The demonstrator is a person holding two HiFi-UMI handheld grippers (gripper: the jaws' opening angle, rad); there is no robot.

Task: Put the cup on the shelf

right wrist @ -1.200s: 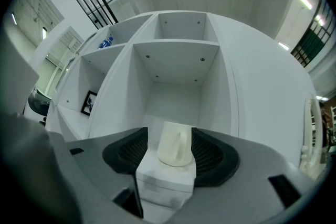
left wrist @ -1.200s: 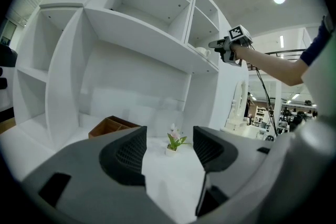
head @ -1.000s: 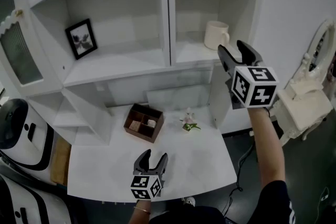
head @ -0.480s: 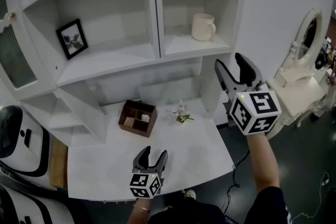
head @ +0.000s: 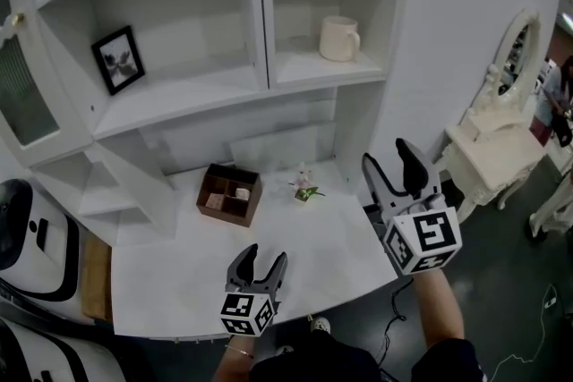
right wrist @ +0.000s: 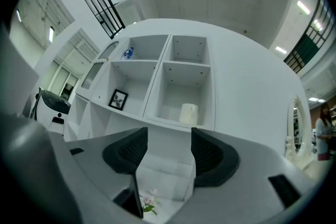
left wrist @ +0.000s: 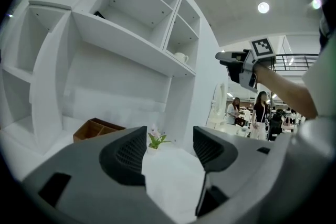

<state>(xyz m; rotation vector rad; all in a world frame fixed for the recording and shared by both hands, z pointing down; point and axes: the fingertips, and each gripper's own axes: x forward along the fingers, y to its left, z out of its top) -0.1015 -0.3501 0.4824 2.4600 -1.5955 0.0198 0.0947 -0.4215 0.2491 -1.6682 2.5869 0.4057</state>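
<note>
Cream ceramic cup with a handle (head: 338,38) stands upright in the white shelf unit's (head: 179,103) lower right compartment, roughly mid-board, handle toward the right edge. Nothing touches it. Right hand-held gripper (head: 387,158): jaws apart, nothing between them, over the white surface's (head: 179,282) front-right corner, well apart from the cup. Left hand-held gripper (head: 257,257): jaws apart, empty, at the surface's front edge. Brown wooden divided box (head: 228,193) and small potted flower (head: 304,188) sit near the back edge.
</note>
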